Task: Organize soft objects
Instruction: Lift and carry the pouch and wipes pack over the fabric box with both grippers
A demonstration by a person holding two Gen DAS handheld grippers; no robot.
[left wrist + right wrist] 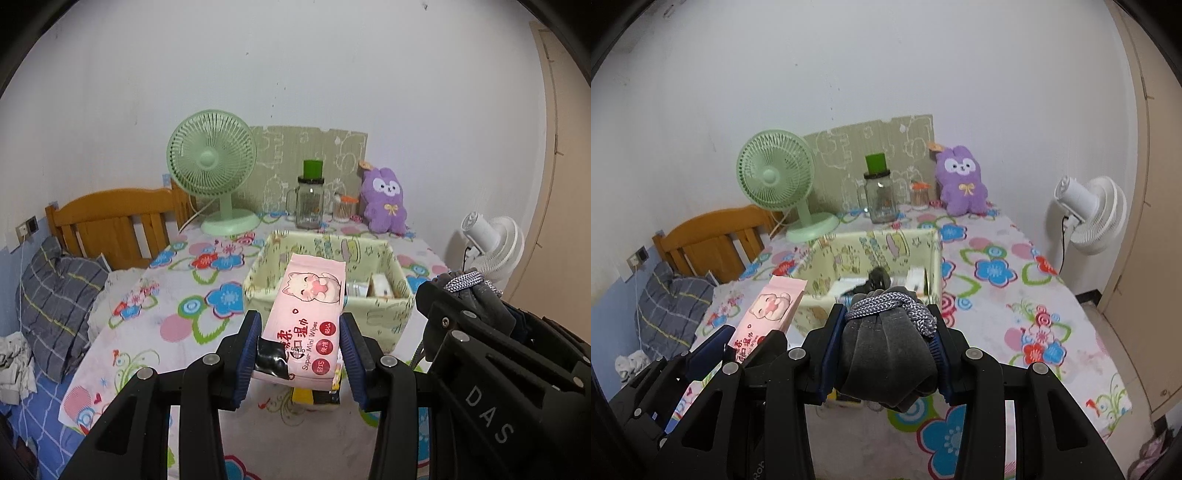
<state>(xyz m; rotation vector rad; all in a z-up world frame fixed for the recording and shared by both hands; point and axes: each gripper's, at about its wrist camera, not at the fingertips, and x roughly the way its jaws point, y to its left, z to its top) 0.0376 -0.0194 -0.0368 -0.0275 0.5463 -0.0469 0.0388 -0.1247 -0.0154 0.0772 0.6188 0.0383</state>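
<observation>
Fingers clamp wipes pack, hiding its sides and underside.

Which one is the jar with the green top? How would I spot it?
Look along the back of the flowery table, by the wall. Between the green fan and the purple plush bunny stands the clear glass jar, the only see-through handled thing, capped bright green.

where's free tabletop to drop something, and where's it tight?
Free: the flowered tablecloth right of the pale green fabric storage box, toward the white fan; also left of the box, in front of the mint green desk fan. Crowded: back edge, with glass jar and purple plush bunny.
</observation>
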